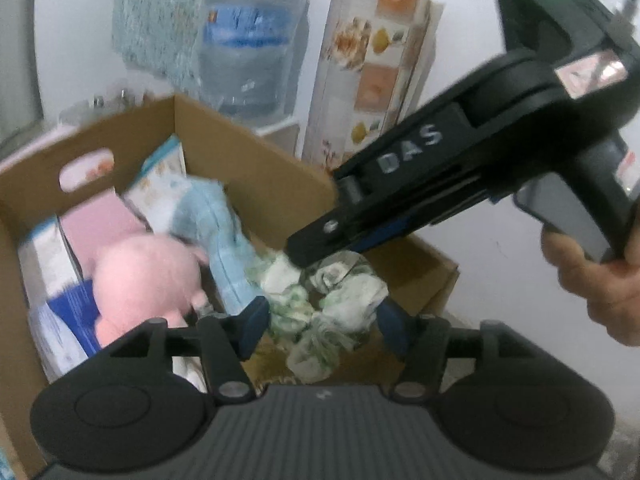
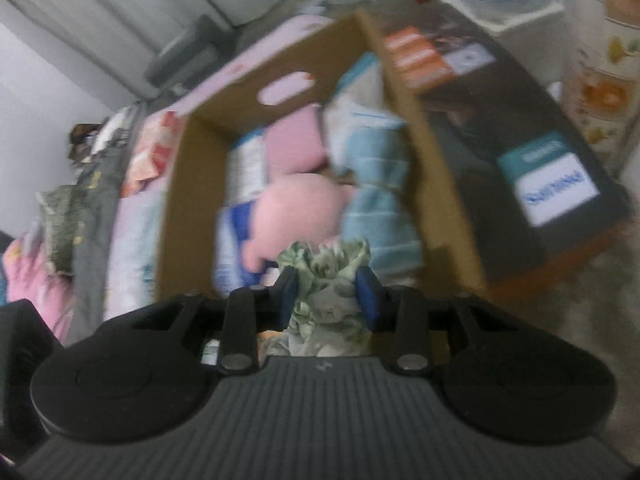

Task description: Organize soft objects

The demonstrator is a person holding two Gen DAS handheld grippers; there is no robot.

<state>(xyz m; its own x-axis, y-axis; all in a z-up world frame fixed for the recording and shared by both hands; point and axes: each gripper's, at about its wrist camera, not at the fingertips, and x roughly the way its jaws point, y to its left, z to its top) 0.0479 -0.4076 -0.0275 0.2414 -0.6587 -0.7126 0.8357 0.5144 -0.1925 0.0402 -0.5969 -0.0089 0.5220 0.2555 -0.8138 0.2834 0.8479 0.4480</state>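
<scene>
Overhead, both cameras look down into a large open cardboard box (image 1: 256,168), its plain brown walls stiff and flat, with an oval handle hole cut through one side. Its outer face in the right wrist view is printed dark with orange and teal panels. Behind it stand a white wall, a big clear water bottle (image 1: 252,48) with a blue label, a fuzzy pale teal mat (image 1: 160,16) and a tall upright panel printed with flowers. To one side, the right wrist view shows a bed (image 2: 132,208) heaped with pink and patterned bedding under grey curtains.

Inside the box lie a round, fluffy pink plush toy (image 1: 144,276), a ribbed light blue towel (image 1: 224,240) draped on end, a flat pink pad and some glossy white and blue packets.

A crumpled, thin cloth (image 2: 328,292), white with green print, is bunched between the right gripper (image 2: 329,295) and its blue fingers clench it just above the box's near end. In the left wrist view the same cloth hangs in rumpled folds under that gripper. The left gripper (image 1: 324,326) stands released, its fingers either side of the cloth without pressing it.
</scene>
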